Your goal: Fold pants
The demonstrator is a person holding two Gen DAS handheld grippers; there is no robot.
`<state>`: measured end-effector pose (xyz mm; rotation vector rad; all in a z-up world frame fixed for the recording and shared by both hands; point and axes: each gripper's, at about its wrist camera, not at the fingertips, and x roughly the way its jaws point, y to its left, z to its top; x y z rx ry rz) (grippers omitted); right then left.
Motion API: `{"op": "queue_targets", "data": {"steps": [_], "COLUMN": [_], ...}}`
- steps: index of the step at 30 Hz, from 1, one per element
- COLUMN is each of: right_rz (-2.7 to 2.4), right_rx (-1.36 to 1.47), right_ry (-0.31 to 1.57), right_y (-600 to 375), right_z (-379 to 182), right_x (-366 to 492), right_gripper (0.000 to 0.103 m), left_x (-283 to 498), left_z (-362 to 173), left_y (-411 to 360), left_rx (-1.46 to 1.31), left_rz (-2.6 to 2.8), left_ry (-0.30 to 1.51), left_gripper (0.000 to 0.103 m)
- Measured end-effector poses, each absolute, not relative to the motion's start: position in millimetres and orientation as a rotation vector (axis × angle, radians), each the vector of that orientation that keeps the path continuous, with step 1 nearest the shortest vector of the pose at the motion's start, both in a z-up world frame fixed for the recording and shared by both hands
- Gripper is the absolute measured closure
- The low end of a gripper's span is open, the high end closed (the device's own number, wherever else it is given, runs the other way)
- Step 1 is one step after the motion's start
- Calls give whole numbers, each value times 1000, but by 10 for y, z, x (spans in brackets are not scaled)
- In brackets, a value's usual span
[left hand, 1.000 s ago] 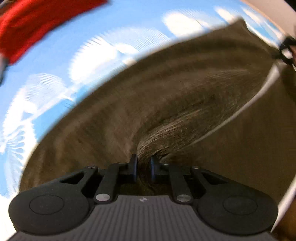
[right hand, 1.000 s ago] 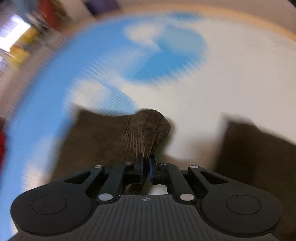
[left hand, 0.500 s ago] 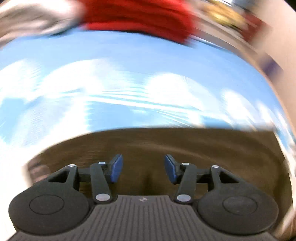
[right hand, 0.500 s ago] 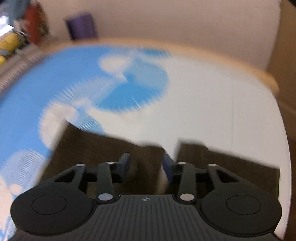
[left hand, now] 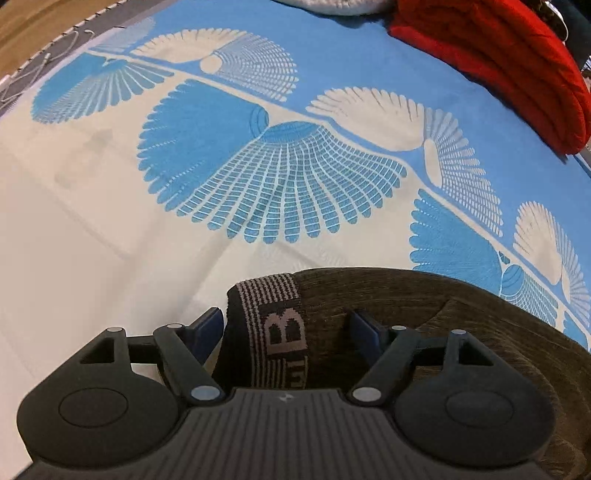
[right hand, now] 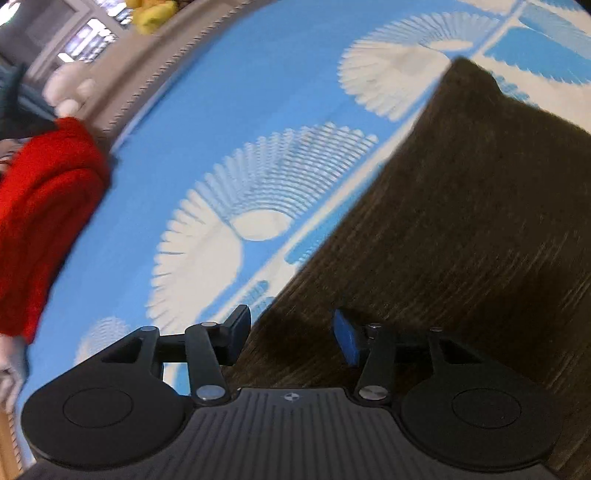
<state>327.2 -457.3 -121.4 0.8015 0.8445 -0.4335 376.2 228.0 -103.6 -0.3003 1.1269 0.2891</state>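
Observation:
The dark brown pants [left hand: 424, 306] lie on the blue and white patterned cloth [left hand: 258, 177]. Their striped elastic waistband [left hand: 273, 317] with a letter B shows at the corner in the left wrist view. My left gripper [left hand: 288, 328] is open, its fingers on either side of that waistband corner. In the right wrist view the pants [right hand: 461, 229] spread up and to the right. My right gripper [right hand: 291, 332] is open over their left edge, holding nothing.
A red folded garment [left hand: 517, 62] lies at the far right of the cloth in the left wrist view and at the left [right hand: 40, 221] in the right wrist view. A grey-white garment [left hand: 332, 5] lies at the cloth's far edge.
Both grippers were shut on pants fabric one second ago. Both have since opened and let go. Both views have swung to a different part of the pants.

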Motion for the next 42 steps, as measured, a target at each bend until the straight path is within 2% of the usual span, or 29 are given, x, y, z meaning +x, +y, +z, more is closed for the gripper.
{"op": "queue_targets", "data": {"steps": [5, 6, 7, 8, 9, 11, 14, 16, 17, 18, 20, 22, 24, 26, 27, 37, 42], "right_rz": [-514, -539, -578, -594, -594, -608, -664, -744, -736, -693, -588, -607, -616, -631, -640, -544, -459], "right_rx": [652, 601, 548, 529, 542, 593, 613, 546, 558, 616, 769, 741, 728, 730, 719, 558, 473], "right_ry": [876, 884, 893, 893, 888, 852, 633, 460, 469, 554, 652, 684, 702, 699, 698, 670, 657], "right_y": [-4420, -4397, -4373, -4381, -4406, -4483, -4602, -4679, -4771, -4913, -5149, -5227, -5301, -5381, -5407, -5345, -5261], "right_z": [-1176, -1184, -1221, -1227, -1234, -1162, -898, -773, -803, -905, -1105, -1107, -1057, -973, -938, -224, 127], "right_x": [3444, 3475, 3533, 3530, 3558, 3513, 3407, 3292, 3301, 3352, 3289, 3170, 3049, 2897, 2834, 1793, 1104], "right_gripper": [51, 59, 82, 91, 93, 99, 103, 103, 102, 99, 99, 98, 89, 70, 68, 66, 66], "left_x": [3631, 3638, 3651, 3661, 3672, 3695, 3662, 3630, 3634, 3657, 3691, 3702, 3714, 3710, 3693, 3237, 2706], "left_z": [-1158, -1184, -1216, -1232, -1230, -1169, -956, -859, -855, -877, -941, -941, -909, -889, -866, -430, -154], "left_y": [2221, 2215, 2204, 2179, 2144, 2069, 1918, 1792, 1771, 1769, 1791, 1816, 1851, 1884, 1900, 1887, 1912], "left_rx": [-278, -268, -247, -218, -182, -121, -47, 43, 53, 48, 40, 27, -24, -68, -80, -244, -139], "left_rz": [257, 255, 251, 242, 232, 197, 160, 162, 169, 175, 189, 206, 222, 211, 205, 70, 78], "left_ry": [1111, 1109, 1108, 1104, 1095, 1074, 931, 844, 842, 869, 928, 951, 983, 1019, 1026, 1025, 1071], "left_gripper": [23, 22, 23, 29, 40, 52, 55, 54, 52, 49, 48, 47, 47, 44, 42, 42, 42]}}
